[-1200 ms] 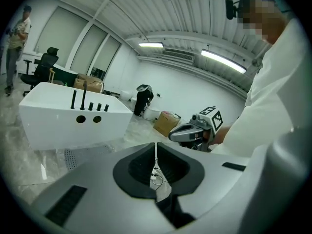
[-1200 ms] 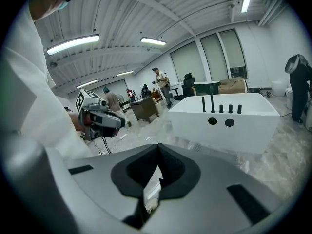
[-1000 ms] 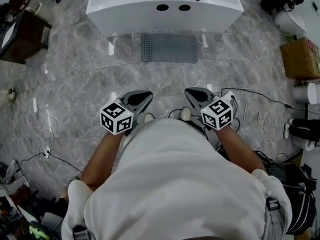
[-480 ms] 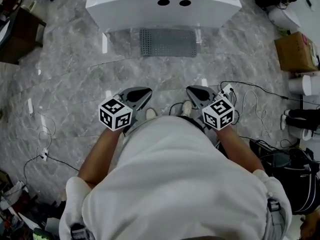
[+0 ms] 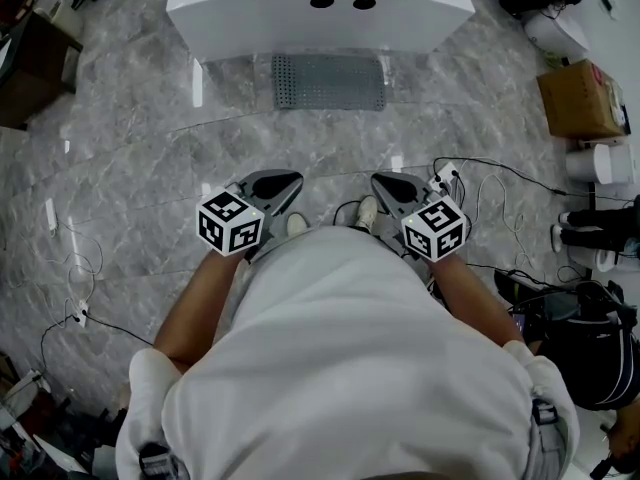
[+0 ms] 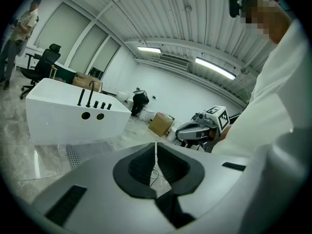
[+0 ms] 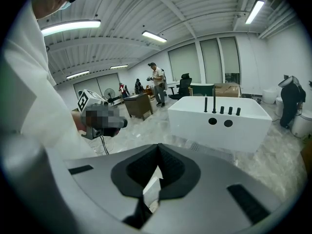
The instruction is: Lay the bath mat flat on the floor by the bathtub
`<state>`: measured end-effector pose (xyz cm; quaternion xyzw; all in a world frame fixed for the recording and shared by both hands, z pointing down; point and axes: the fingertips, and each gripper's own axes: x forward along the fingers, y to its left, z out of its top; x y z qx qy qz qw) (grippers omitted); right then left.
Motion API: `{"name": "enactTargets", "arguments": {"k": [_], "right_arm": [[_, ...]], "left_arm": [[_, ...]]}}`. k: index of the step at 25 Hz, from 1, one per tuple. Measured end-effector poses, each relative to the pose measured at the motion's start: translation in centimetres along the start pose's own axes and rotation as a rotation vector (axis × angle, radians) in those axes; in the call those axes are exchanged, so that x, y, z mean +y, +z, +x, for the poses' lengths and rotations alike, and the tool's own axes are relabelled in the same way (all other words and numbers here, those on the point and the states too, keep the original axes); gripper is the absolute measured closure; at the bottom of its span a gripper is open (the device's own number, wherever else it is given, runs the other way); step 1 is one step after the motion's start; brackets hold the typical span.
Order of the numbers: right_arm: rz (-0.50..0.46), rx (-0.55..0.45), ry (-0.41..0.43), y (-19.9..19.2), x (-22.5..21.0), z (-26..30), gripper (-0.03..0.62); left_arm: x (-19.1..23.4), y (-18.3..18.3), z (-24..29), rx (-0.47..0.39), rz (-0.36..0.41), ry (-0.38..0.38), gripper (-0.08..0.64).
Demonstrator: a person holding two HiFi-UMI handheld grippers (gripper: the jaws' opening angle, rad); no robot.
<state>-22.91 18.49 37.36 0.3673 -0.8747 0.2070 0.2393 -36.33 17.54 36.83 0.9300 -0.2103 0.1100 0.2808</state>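
Observation:
The grey perforated bath mat (image 5: 328, 81) lies flat on the marble floor against the front of the white bathtub (image 5: 320, 13). My two grippers are held close to my body, well back from the mat and above the floor. The left gripper (image 5: 291, 180) is shut with nothing between its pads. The right gripper (image 5: 380, 180) is shut and empty too. In the left gripper view the bathtub (image 6: 63, 118) and mat (image 6: 90, 152) show beyond the closed jaws, with the right gripper (image 6: 200, 128) off to the side. The right gripper view shows the bathtub (image 7: 219, 123) ahead.
A cardboard box (image 5: 580, 98) and white rolls (image 5: 595, 163) stand at the right. Cables (image 5: 500, 203) trail over the floor by my right side. A dark cabinet (image 5: 40, 68) is at the left. A person (image 7: 157, 84) stands far off behind the tub.
Bathtub and mat have drifted slightly up and left in the head view. Both grippers keep their place in front of my body, still shut.

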Motion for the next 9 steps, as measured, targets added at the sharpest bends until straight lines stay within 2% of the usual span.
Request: {"name": "enactTargets", "arguments": {"k": [9], "right_arm": [[-0.030, 0.010, 0.005, 1.0, 1.1, 1.9, 0.584]], "left_arm": [[1.5, -0.3, -1.9, -0.021, -0.002, 0.015, 0.534]]}}
